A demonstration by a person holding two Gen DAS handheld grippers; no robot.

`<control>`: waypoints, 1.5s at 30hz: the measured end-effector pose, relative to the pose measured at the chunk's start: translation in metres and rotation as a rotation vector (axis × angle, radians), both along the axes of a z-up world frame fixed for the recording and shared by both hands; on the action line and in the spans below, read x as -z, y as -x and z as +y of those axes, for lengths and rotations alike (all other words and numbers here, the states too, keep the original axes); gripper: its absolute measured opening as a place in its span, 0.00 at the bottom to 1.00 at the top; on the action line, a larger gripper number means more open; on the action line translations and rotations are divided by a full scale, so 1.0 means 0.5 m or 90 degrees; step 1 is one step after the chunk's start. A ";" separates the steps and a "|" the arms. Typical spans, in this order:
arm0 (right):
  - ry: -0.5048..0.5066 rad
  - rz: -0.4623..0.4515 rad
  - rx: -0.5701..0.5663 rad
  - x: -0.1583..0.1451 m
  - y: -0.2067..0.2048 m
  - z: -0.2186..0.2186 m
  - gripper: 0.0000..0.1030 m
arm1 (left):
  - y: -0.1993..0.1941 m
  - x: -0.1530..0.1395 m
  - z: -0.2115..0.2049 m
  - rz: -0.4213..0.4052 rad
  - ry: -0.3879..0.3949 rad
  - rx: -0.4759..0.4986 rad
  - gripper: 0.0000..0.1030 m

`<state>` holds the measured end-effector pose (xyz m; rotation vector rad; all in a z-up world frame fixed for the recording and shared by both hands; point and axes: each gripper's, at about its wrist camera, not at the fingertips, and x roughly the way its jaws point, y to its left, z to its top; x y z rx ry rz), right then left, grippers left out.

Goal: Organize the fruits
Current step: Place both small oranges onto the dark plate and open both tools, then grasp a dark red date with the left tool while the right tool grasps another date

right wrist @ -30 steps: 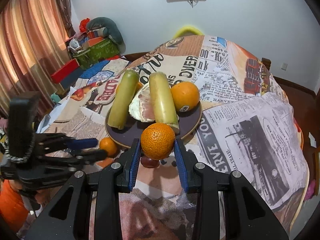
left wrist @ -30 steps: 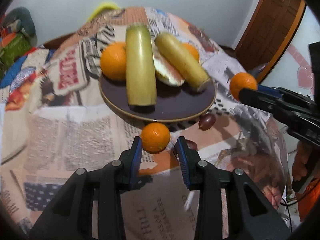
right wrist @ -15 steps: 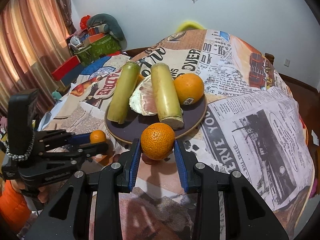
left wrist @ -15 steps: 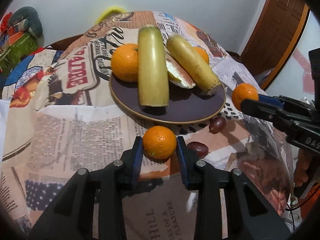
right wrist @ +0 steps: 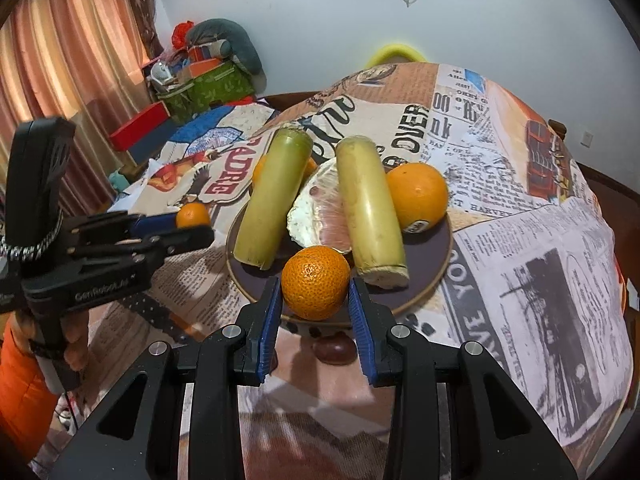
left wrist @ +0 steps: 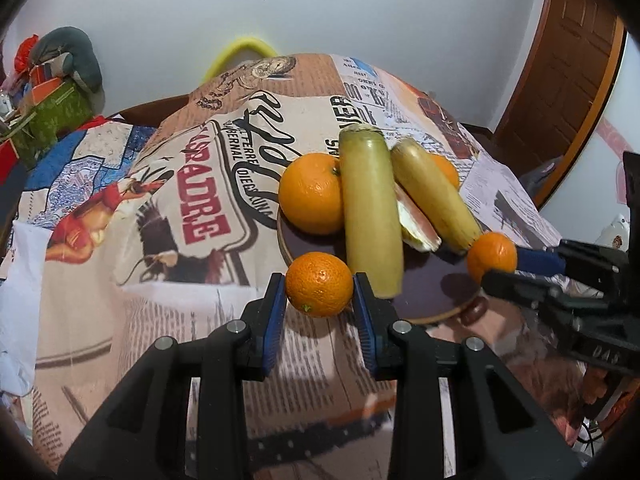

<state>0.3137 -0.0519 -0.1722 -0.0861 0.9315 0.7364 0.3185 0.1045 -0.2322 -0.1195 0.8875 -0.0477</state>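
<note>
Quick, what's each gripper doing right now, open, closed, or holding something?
Left gripper: closed on a small orange.
Right gripper: closed on another small orange.

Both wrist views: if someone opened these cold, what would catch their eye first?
Probably the two mandarins: the left gripper is clamped on one mandarin at the plate's near-left edge, and the right gripper on another mandarin over its near rim. Behind them the dark plate is crowded: two long yellow-green stalks, a peeled pomelo piece between them, and a big orange.
</note>
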 end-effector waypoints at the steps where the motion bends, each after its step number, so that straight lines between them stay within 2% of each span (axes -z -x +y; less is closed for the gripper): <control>1: 0.001 0.003 -0.002 0.003 -0.002 0.004 0.30 | -0.006 0.002 0.004 0.000 0.005 0.003 0.32; 13: 0.033 0.013 -0.016 0.032 -0.014 0.036 0.31 | -0.052 0.011 0.007 0.014 0.011 0.014 0.32; 17: 0.029 0.020 -0.021 0.029 -0.014 0.033 0.32 | -0.045 0.008 0.002 0.018 0.007 0.017 0.34; 20: 0.020 0.014 -0.018 0.019 -0.010 0.025 0.35 | -0.035 -0.006 -0.011 0.004 -0.009 0.023 0.44; 31: 0.012 -0.014 0.003 -0.023 0.018 -0.028 0.35 | 0.015 -0.058 -0.055 -0.020 -0.009 0.039 0.45; 45: 0.042 -0.006 0.031 -0.013 0.049 -0.098 0.35 | 0.065 -0.010 -0.128 0.033 0.012 0.066 0.45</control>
